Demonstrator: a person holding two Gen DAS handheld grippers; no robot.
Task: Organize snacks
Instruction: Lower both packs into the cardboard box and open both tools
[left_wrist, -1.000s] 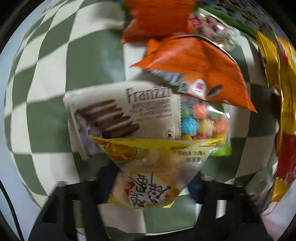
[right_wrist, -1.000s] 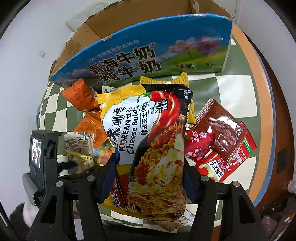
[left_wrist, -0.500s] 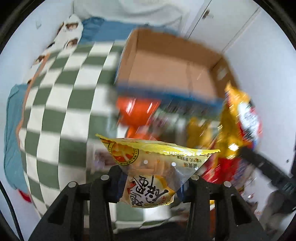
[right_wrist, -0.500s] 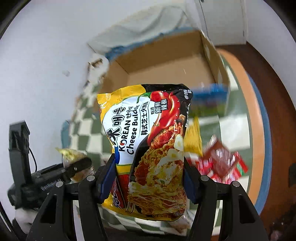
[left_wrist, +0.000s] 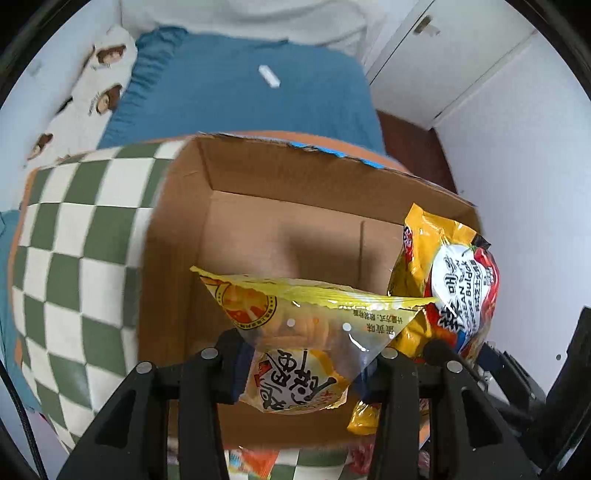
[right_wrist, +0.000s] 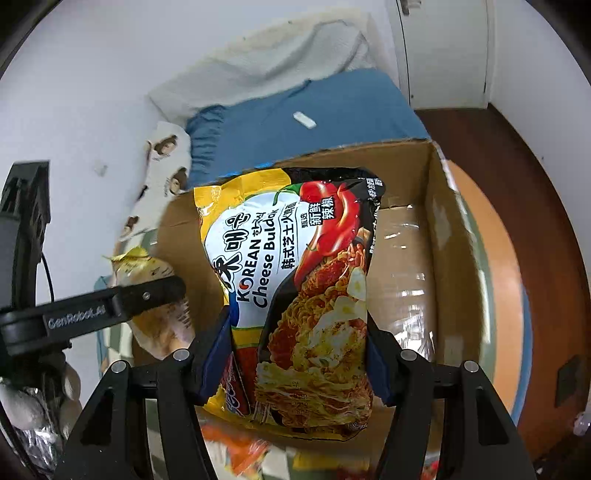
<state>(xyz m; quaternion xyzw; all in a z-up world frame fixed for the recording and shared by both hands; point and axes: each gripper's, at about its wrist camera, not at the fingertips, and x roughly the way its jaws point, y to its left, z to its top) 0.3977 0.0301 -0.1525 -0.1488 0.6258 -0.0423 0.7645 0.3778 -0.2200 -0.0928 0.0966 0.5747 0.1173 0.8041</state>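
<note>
My left gripper (left_wrist: 303, 363) is shut on a small yellow snack bag (left_wrist: 303, 332) and holds it over the open cardboard box (left_wrist: 280, 229). My right gripper (right_wrist: 297, 354) is shut on a big yellow and black Korean cheese noodle pack (right_wrist: 295, 295), also held over the box (right_wrist: 413, 266). The noodle pack shows at the right in the left wrist view (left_wrist: 450, 288). The left gripper with its snack bag (right_wrist: 155, 295) shows at the left in the right wrist view. The box's inside looks bare.
The box stands on a green and white checked cloth (left_wrist: 74, 258). Beyond it is a blue sheet (left_wrist: 240, 96) with a small white object (left_wrist: 269, 76), and white cupboard doors (left_wrist: 443, 66). Orange snack packs (right_wrist: 240, 450) lie below the grippers.
Both grippers have lifted their packs off the snack pile and moved forward until they hang over the open box. The pile has dropped out of sight below.
</note>
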